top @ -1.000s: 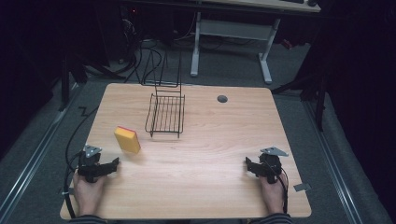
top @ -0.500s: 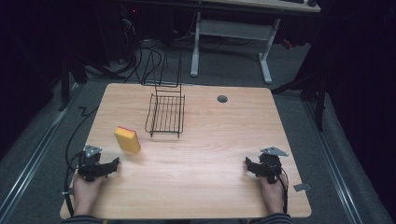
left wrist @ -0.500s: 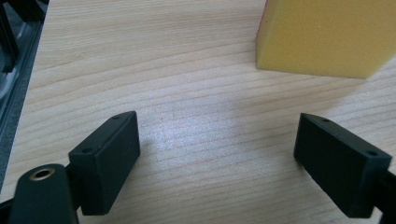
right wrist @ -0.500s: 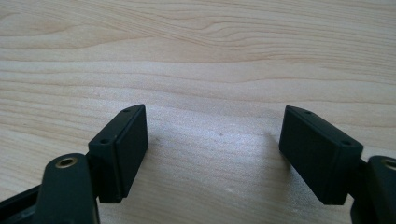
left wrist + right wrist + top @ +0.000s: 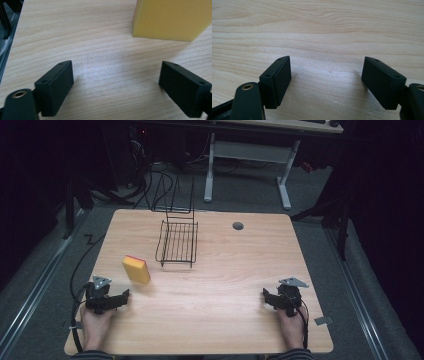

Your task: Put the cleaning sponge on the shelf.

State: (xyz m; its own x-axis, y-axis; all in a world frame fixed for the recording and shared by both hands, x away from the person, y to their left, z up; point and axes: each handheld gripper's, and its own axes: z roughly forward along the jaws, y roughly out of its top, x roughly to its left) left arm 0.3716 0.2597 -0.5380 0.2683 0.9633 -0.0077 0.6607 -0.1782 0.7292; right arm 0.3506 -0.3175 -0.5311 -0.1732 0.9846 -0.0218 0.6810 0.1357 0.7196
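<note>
Wooden worktop [image 5: 225, 285] seen from above. The left gripper [image 5: 120, 298] rests near the front-left corner, held by the person's left hand [image 5: 95, 325], its fingers [image 5: 53, 87] spread wide with bare wood between them. A yellow sponge [image 5: 136, 269] lies just ahead of it, apart from the fingers. The right gripper [image 5: 267, 297] sits near the front-right corner, fingers [image 5: 275, 81] likewise wide and empty. A black wire rack [image 5: 176, 242] stands behind the sponge, toward the far edge.
</note>
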